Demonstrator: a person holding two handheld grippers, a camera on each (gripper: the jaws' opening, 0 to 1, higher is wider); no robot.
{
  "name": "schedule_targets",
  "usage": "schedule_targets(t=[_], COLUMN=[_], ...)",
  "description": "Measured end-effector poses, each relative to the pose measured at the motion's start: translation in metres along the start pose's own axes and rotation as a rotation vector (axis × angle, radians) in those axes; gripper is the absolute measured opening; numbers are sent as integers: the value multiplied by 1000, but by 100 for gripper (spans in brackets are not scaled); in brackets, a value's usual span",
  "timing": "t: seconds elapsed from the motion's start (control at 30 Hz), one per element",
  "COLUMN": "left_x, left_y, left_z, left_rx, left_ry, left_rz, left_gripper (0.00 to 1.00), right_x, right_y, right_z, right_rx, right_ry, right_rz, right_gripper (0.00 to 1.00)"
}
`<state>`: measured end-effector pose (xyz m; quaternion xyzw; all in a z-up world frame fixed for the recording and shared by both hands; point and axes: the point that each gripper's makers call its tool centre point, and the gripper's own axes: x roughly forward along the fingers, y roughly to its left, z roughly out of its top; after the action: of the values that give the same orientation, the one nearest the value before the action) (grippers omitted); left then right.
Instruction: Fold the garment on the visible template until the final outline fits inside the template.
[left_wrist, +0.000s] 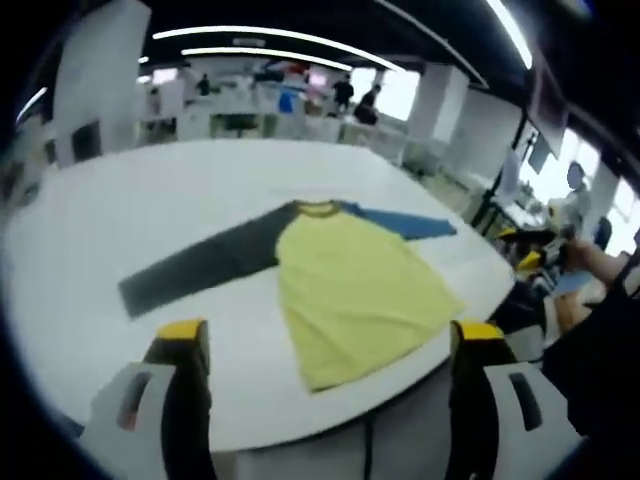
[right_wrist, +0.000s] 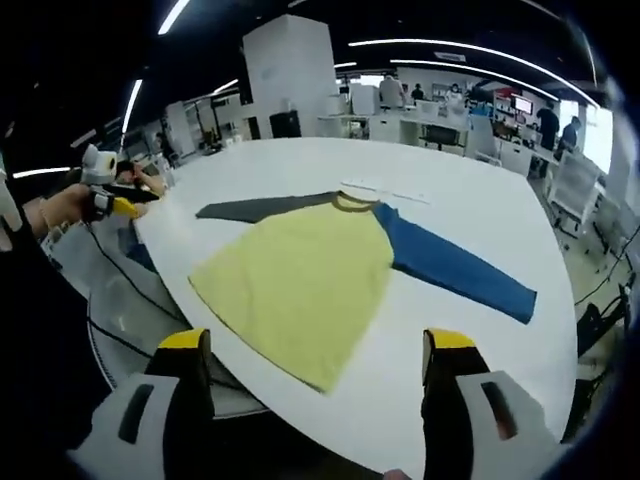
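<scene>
Left gripper (left_wrist: 325, 340): nearest the lens in the left gripper view; we see its two yellow-tipped jaws spread wide with nothing between them, held off the near edge of the table and clear of the cloth
Right gripper (right_wrist: 315, 350): nearest the lens in the right gripper view; jaws likewise spread wide and gripping nothing, poised before the table edge
Garment (left_wrist: 340, 275): a long-sleeved shirt with a yellow body, lying flat and unfolded on the table, both sleeves stretched out to the sides, collar away from us and hem toward the near edge (in the left gripper view one hem corner reaches right to that edge)
Dark grey sleeve (left_wrist: 200, 265): extends from the shoulder across the table top; in the right gripper view we see it at the far left of the shirt (right_wrist: 255, 208)
Blue sleeve (right_wrist: 455, 265): runs out from the other shoulder, lying straight on the table
Table (right_wrist: 480, 190): large, white, rounded at the edges; the shirt lies toward its near side
White strip (right_wrist: 385, 190): a pale flat piece just beyond the collar; we cannot tell what it is
Hand (right_wrist: 60, 210): a person's hand at the left of the right gripper view, holding a yellow-tipped device beside the table
Background: an open room with desks, ceiling light strips and several people standing far off
</scene>
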<state>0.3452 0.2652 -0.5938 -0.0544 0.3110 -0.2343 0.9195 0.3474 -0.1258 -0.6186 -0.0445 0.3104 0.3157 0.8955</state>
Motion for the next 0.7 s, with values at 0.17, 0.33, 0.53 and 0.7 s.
schedule_targets(t=[0.17, 0.33, 0.53, 0.7], left_x=[-5, -10, -9, -2], left_y=[7, 11, 13, 12], left_z=[-5, -11, -12, -13], left_rx=[-26, 5, -14, -4], left_ry=[6, 37, 35, 62], left_rz=[-4, 0, -3, -13], left_gripper=[98, 97, 97, 97], right_x=[-9, -19, -29, -37], right_y=[-6, -14, -25, -37], right_z=[-7, -11, -18, -25], right_rx=[18, 50, 101, 133], right_ry=[13, 14, 6, -3], right_rz=[-18, -33, -51, -87], right_gripper=[93, 98, 100, 100])
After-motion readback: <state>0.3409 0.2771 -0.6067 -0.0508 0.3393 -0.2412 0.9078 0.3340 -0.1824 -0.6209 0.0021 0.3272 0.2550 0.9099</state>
